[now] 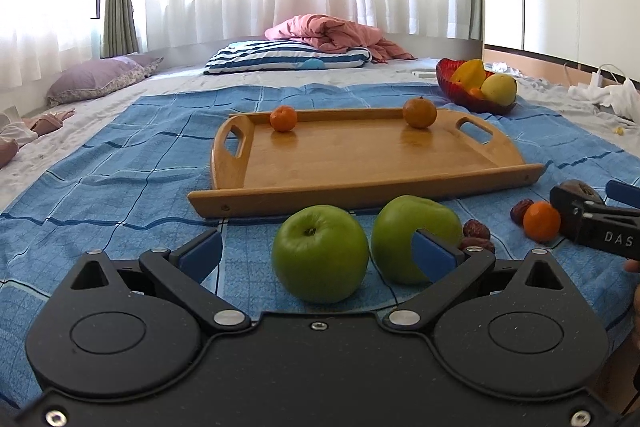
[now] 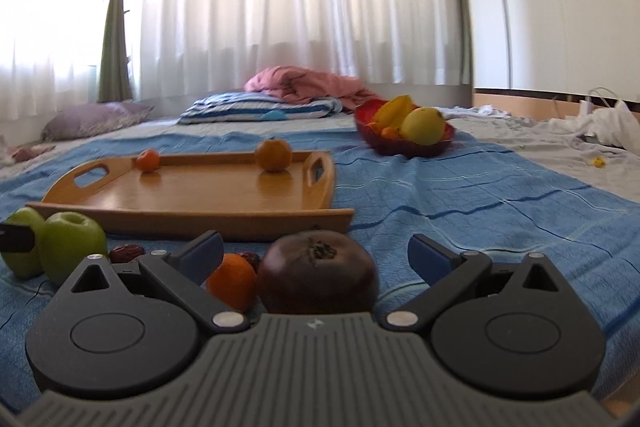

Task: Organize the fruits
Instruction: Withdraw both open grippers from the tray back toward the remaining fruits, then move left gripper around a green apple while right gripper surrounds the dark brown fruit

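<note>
A wooden tray lies on the blue cloth and holds a small tangerine and a larger orange. Two green apples sit in front of it. My left gripper is open around the left apple; the right apple is beside its right finger. My right gripper is open around a dark brown fruit, with a tangerine and red dates to its left. The tray and apples show in the right wrist view too.
A red bowl with yellow fruit stands at the tray's back right, also in the right wrist view. A striped pillow, pink blanket and purple pillow lie behind. White clothes lie at the far right.
</note>
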`<action>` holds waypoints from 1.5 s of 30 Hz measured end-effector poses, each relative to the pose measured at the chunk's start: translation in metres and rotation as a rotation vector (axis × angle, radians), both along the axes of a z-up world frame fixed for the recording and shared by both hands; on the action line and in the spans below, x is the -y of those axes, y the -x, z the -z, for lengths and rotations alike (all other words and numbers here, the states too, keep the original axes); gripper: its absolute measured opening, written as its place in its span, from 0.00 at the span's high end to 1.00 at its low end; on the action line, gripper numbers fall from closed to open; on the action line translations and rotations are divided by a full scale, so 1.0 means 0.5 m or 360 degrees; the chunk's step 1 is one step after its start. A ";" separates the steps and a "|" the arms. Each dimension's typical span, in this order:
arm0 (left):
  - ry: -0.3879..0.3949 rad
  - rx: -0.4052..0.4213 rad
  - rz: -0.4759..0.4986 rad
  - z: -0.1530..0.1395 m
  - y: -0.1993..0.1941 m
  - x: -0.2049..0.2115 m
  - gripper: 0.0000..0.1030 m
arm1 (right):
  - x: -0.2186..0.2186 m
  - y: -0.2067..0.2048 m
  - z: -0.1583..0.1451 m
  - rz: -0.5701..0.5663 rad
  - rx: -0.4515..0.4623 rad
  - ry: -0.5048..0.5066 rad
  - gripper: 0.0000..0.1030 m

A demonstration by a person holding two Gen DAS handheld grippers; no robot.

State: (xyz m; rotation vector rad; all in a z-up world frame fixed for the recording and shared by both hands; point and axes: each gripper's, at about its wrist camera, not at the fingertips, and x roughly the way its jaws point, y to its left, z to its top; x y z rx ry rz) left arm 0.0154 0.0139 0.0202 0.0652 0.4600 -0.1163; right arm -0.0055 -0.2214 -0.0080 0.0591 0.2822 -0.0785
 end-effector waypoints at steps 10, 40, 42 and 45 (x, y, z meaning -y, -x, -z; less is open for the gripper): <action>0.0029 -0.0041 -0.0012 0.004 0.000 -0.014 0.31 | 0.009 0.011 0.010 0.0030 -0.0007 -0.0046 0.05; 0.0090 -0.0125 -0.0033 0.029 -0.031 -0.008 0.46 | 0.025 0.003 0.011 -0.0054 -0.0082 -0.0244 0.27; 0.0092 -0.0126 -0.0032 0.029 -0.032 -0.009 0.46 | 0.028 0.003 0.011 -0.0057 -0.0086 -0.0251 0.27; 0.0092 -0.0127 -0.0031 0.030 -0.032 -0.008 0.46 | 0.031 0.002 0.011 -0.0058 -0.0090 -0.0261 0.28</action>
